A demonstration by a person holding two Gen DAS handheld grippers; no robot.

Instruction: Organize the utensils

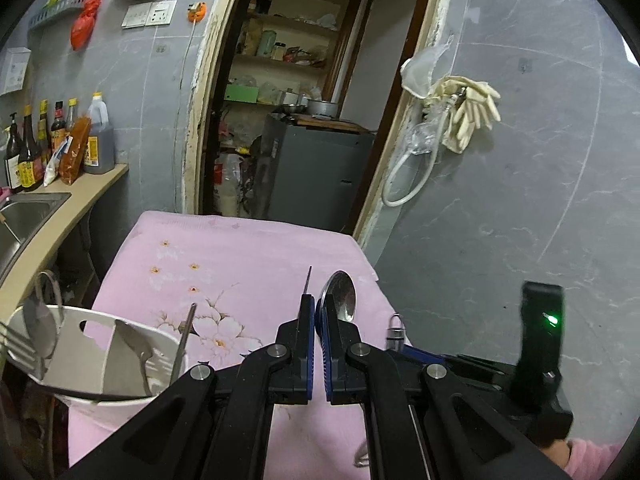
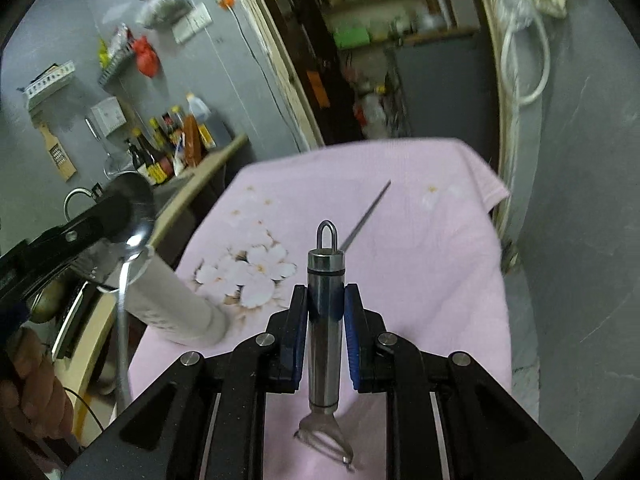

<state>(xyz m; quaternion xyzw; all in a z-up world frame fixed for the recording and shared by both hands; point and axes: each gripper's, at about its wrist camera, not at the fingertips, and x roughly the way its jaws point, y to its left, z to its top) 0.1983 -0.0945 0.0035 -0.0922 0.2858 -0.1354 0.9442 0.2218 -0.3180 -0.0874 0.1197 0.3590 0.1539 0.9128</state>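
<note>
The white caddy (image 1: 100,364) stands at the left edge of the pink cloth (image 1: 240,256), beside the counter (image 1: 52,236) and sink (image 1: 24,216). Its compartments hold a fork (image 1: 18,350), a spoon (image 1: 40,320) and other upright metal utensils. A thin skewer (image 1: 307,279) lies on the cloth beyond the left gripper (image 1: 318,304). The left gripper's jaws are pressed together on a large spoon (image 1: 340,294), gripped near the junction of bowl and handle; the bowl stands upright just past the fingertips. In the right wrist view the same spoon (image 2: 134,220) appears at the left, with its handle hanging down from the left gripper (image 2: 116,216), above the caddy (image 2: 176,304). The hand (image 2: 32,392) holding the left gripper shows at the lower left edge of that view. The right gripper (image 2: 326,300) is clamped on a steel peeler (image 2: 325,320). The pads (image 2: 352,320) press on both sides of its round handle. The hanging loop points forward; the blade head points back toward the camera, above the cloth (image 2: 420,260). The peeler is clear of the cloth surface. The skewer (image 2: 368,216) lies on the cloth ahead of the peeler. In the left wrist view the peeler loop (image 1: 395,332) shows just right of the left gripper, and the right gripper body (image 1: 536,360) stands farther right, above a pink sleeve (image 1: 592,460).
</note>
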